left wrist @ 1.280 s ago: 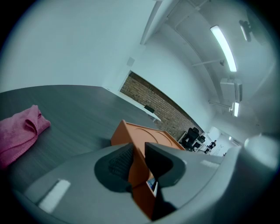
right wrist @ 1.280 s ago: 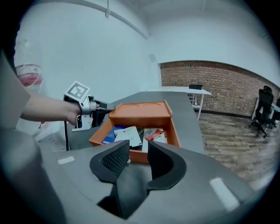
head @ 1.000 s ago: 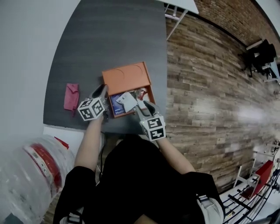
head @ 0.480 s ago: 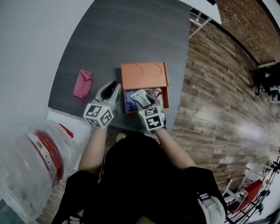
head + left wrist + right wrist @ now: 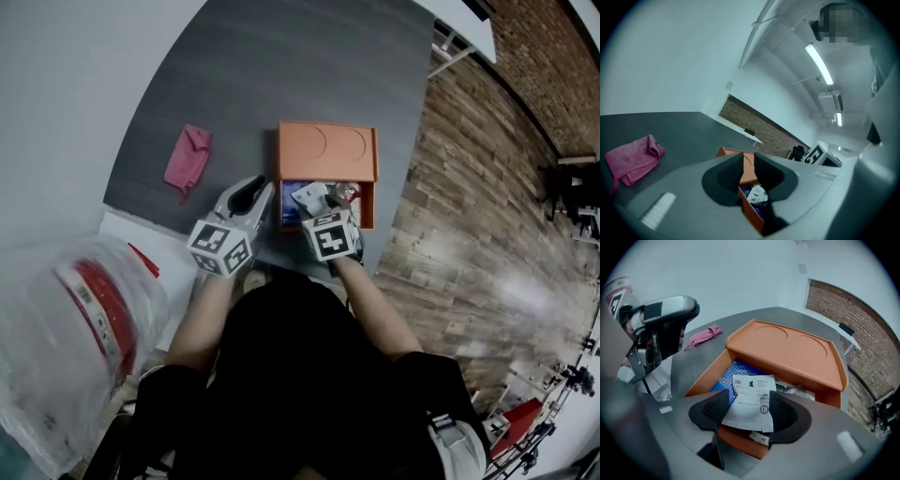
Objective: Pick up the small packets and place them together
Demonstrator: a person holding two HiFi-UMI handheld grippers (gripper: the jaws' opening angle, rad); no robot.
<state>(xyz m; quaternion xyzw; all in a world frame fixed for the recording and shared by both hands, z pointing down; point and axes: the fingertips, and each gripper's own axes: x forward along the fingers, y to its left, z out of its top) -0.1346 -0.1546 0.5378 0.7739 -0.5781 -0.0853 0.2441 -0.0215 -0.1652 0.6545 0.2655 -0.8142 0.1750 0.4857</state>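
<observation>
Showing one half-lidded orange box holding one blue packet; one white packet between spread, just-opened jaws of right gripper; jaws of left gripper barely apart, empty.

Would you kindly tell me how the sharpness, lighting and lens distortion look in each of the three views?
Head view: fisheye curves the grey table edge, the plastic bag is smeared, and glare washes the wood floor. Left gripper view: dark round vignette, the ceiling strip light blows out. Right gripper view: same vignette, even light, print on the white packet fairly crisp.
</observation>
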